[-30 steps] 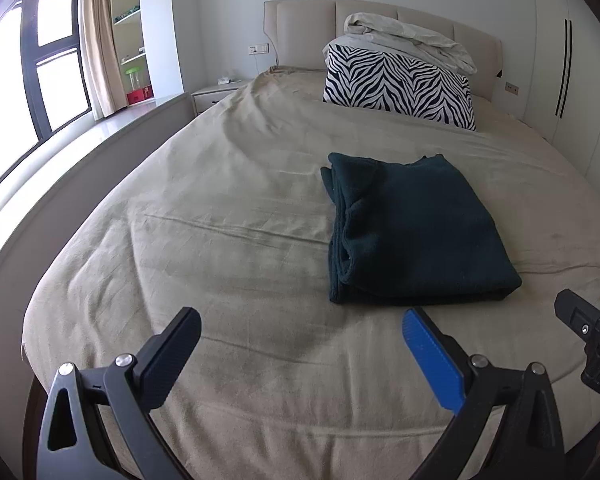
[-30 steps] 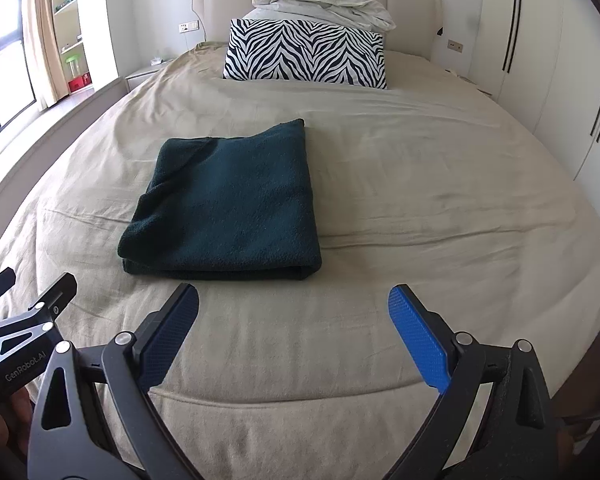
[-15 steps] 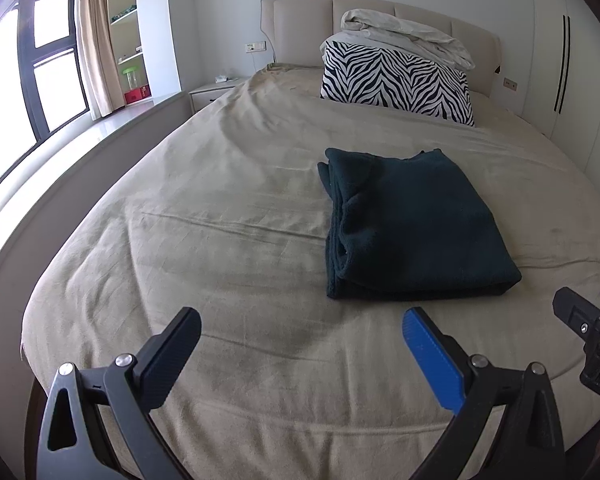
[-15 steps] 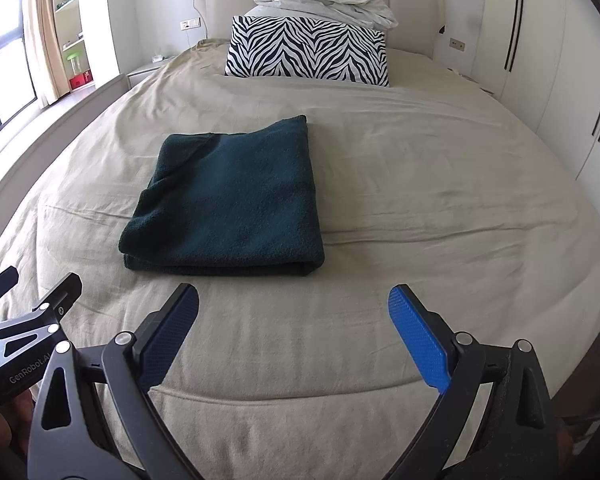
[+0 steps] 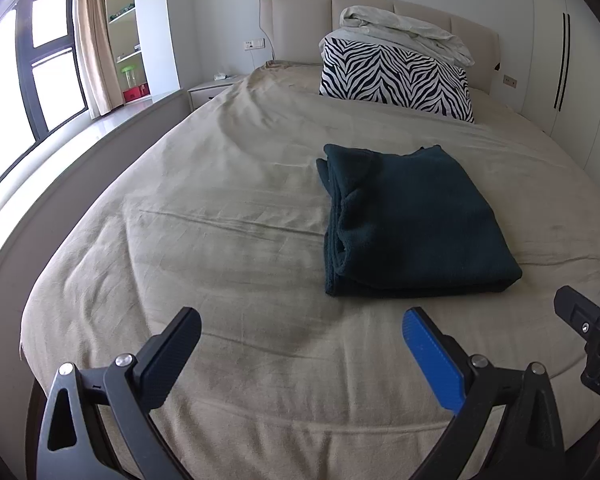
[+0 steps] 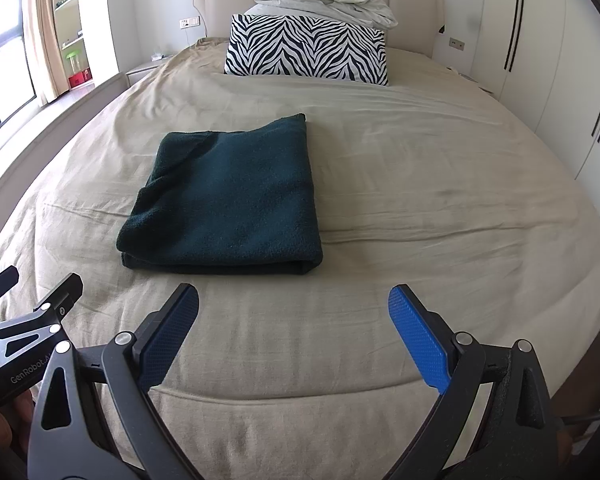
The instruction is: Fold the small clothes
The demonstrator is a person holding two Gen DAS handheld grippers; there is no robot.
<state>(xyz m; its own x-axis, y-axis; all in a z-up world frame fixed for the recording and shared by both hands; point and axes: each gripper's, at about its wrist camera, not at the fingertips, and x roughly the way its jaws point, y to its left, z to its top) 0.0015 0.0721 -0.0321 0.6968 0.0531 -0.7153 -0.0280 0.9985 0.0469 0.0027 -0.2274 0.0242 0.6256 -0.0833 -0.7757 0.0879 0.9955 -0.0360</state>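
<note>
On the bed point(image 6: 440, 184), a folded dark green cloth point(image 6: 228, 200) lies flat.
Left gripper point(image 5: 300, 344) and right gripper point(image 6: 294, 320) hover near it, both wide apart and empty.

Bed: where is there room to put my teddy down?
Lots of room. The bed is bare to the right of the folded dark green cloth, and between the cloth and the open right gripper. It is also bare left of the cloth, ahead of the open left gripper. The headboard end is crowded by the zebra pillow.
</note>
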